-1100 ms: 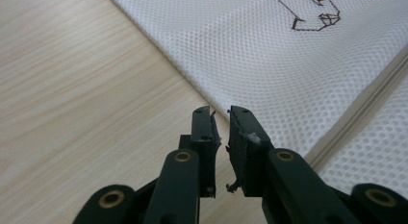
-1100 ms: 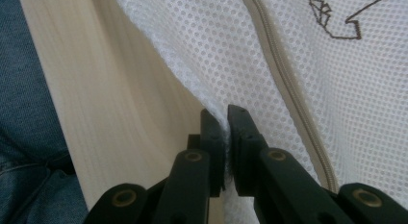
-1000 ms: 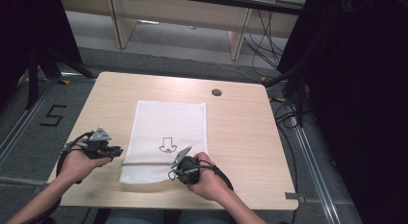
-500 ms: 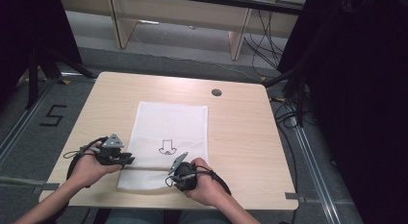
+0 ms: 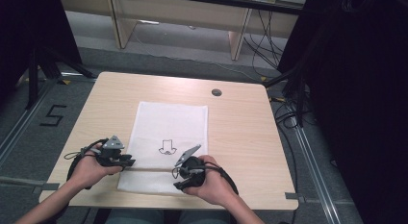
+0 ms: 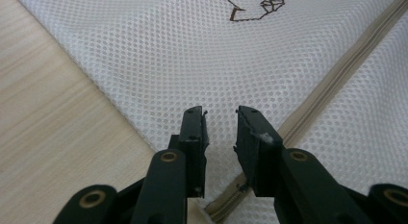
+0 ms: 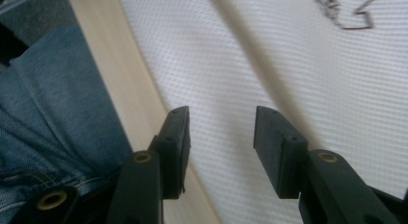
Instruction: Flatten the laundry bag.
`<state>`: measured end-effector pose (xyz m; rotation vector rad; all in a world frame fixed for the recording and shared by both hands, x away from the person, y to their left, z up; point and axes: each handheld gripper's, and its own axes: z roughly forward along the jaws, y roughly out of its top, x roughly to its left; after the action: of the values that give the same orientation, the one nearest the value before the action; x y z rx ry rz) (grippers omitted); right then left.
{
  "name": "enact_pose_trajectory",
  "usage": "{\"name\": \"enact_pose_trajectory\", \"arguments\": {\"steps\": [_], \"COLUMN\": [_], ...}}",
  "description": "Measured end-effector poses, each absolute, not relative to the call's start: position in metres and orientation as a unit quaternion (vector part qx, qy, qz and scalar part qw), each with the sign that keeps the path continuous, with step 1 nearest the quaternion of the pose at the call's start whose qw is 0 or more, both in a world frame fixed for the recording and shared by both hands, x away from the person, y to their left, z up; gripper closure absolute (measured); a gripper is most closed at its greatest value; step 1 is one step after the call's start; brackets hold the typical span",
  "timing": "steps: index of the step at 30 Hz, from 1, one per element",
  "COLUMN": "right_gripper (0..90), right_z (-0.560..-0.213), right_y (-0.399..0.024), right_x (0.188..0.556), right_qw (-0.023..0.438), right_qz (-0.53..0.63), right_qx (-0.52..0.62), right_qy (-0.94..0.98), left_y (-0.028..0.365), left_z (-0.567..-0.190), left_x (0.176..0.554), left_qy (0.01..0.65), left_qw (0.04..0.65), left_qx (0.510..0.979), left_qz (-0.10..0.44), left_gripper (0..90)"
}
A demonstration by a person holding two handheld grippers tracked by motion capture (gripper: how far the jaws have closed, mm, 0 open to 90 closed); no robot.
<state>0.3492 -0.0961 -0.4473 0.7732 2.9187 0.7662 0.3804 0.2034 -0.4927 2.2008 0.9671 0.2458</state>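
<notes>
- Mesh bag [image 5: 171, 137] lies flat mid-table [image 5: 240, 137], zipper [image 6: 332, 84] across its near end.
- Left gripper [image 6: 220, 119]: jaws just opening, narrow gap, empty, by the zipper's end.
- Right gripper [image 7: 220, 119]: jaws just opened wide, empty.
- Zipper probably closed; view blurred.

mesh bag [image 5: 171, 137] | white, beige zipper, brown print | flat | table centre-front
</notes>
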Motion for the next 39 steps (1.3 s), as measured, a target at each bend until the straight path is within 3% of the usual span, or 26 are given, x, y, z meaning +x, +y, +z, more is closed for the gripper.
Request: {"name": "enact_pose_trajectory", "arguments": {"steps": [5,8,9,12,26,39], "right_gripper": [59.0,69.9,84.0,90.0,90.0,90.0], "right_z": [-0.437,-0.437,-0.440,-0.448,-0.477,-0.478], "right_y": [-0.120,-0.137,-0.147,-0.158,-0.160,-0.157], "right_x": [0.367,0.380,0.386,0.391,0.397,0.385], "right_qw": [0.021,0.032,0.041,0.040,0.028,0.034], "right_qz": [0.269,0.268,0.245,0.219,0.192,0.181], "right_qx": [0.310,0.350,0.377,0.413,0.431,0.411], "right_qy": [0.911,0.897,0.892,0.883,0.881,0.893], "left_y": [0.203,0.202,0.202,0.203,0.199,0.198], "left_z": [-0.493,-0.491,-0.490,-0.485,-0.499,-0.503], "left_x": [0.380,0.379,0.379,0.378,0.378,0.370], "left_qy": [0.376,0.373,0.376,0.370,0.365,0.359], "left_qw": [0.355,0.359,0.364,0.375,0.338,0.323], "left_qx": [0.851,0.851,0.847,0.845,0.864,0.874], "left_qz": [0.089,0.087,0.088,0.092,0.076,0.052], "left_gripper": [72.9,73.8,73.9,76.5,81.5,80.7]}}
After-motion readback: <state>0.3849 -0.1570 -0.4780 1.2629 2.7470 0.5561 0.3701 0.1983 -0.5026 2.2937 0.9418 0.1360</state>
